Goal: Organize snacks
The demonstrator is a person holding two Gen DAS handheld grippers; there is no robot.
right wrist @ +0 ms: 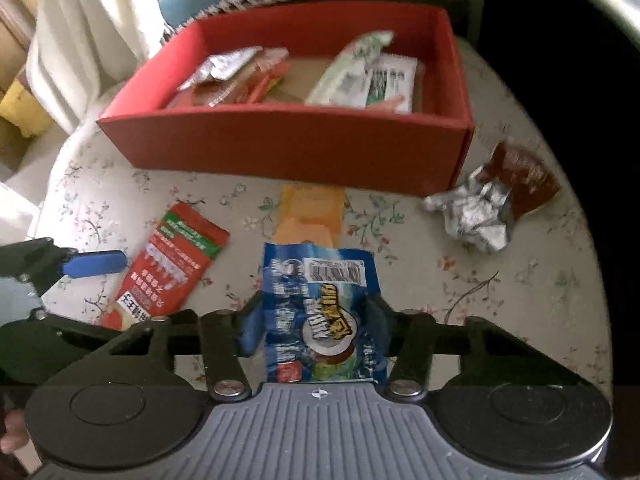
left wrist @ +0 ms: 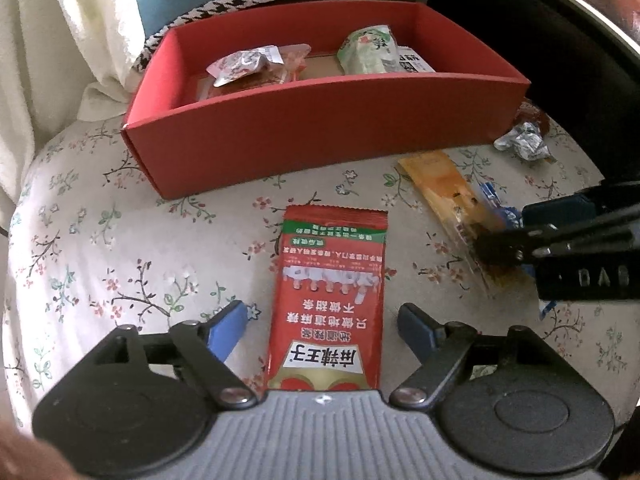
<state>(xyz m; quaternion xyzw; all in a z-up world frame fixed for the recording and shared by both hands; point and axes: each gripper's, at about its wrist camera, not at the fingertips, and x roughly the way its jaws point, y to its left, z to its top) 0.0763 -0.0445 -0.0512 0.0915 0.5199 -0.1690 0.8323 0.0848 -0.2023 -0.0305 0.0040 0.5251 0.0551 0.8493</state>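
Two loose packets are being dealt with at once. The crinkled blue foil snack packet [right wrist: 320, 312] lies on the flowered tablecloth [right wrist: 500, 280], partly over a long orange plastic sachet [right wrist: 312, 212], and the right gripper [right wrist: 316, 320] is clenched on its sides, both pads pressing the foil. The flat red foil packet with white lettering [left wrist: 330, 300] lies toward the near edge of the table, between the spread fingers of the left gripper [left wrist: 324, 320], which stands released, its blue pads clear of the wrapper on either side.

Beyond both, toward the far edge, sits the open red cardboard box [right wrist: 280, 152], already holding several wrapped snacks. Near the box's right corner rests a crumpled silver and brown wrapper [right wrist: 492, 200].

The step in hand looks like picking up: the blue packet is gripped but not yet lifted. Next it should be raised clear of the orange sachet and carried over the box's front wall, while the left gripper needs to close on the red packet.
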